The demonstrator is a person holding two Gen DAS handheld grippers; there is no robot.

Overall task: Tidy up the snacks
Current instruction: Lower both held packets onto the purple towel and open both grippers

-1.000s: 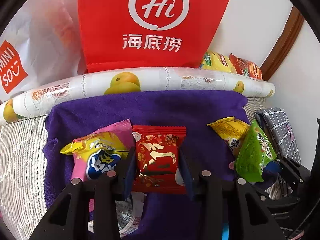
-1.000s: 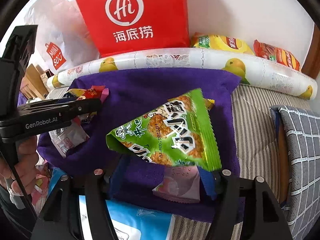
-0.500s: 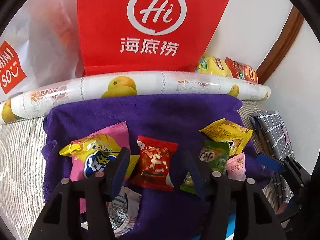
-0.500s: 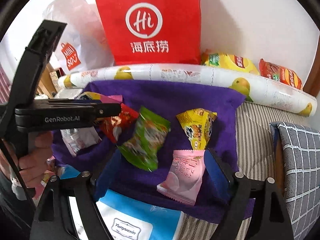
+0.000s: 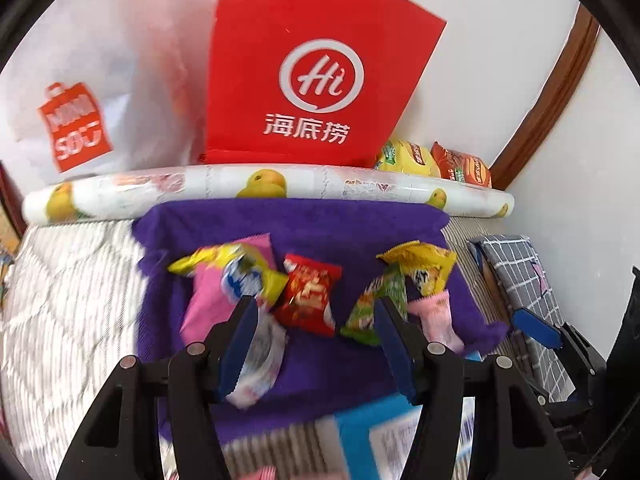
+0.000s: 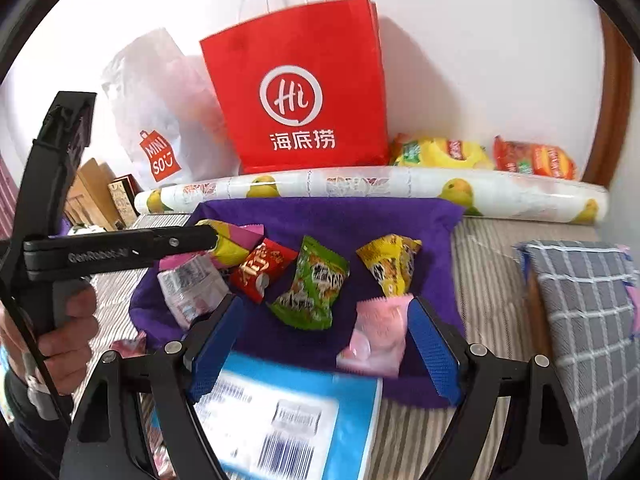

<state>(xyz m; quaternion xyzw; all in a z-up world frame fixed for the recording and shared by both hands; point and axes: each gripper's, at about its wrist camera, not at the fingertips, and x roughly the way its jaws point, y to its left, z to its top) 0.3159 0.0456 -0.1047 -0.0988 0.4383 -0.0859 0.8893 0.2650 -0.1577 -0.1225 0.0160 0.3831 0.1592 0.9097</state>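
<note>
Several snack packets lie on a purple towel [image 5: 344, 224] [image 6: 360, 216]. A red packet [image 5: 309, 294] [image 6: 262, 270] sits mid-towel, with a green packet [image 5: 374, 304] [image 6: 316, 284], a yellow packet [image 5: 424, 266] [image 6: 390, 264] and a pale pink packet [image 5: 436, 316] [image 6: 378, 334] to its right. Left of it lie a yellow-blue packet [image 5: 240, 276] on a pink one [image 5: 208, 304] and a white wrapper [image 5: 258, 360] [image 6: 190, 288]. My left gripper [image 5: 312, 344] hovers open above the red packet, holding nothing. My right gripper [image 6: 324, 344] is open and empty, raised near the towel's front edge.
A red paper bag [image 5: 316, 80] [image 6: 300, 96] and a white plastic bag [image 5: 92, 92] stand against the wall behind a fruit-print roll [image 5: 264, 184]. Two chip bags [image 6: 480, 156] lie at the back right. A blue-white pack [image 6: 288, 408] lies in front; a checked cushion [image 6: 584, 304] is right.
Both grippers let go of their packets, opened and pulled back upward. The red packet and the green packet now lie on the towel.
</note>
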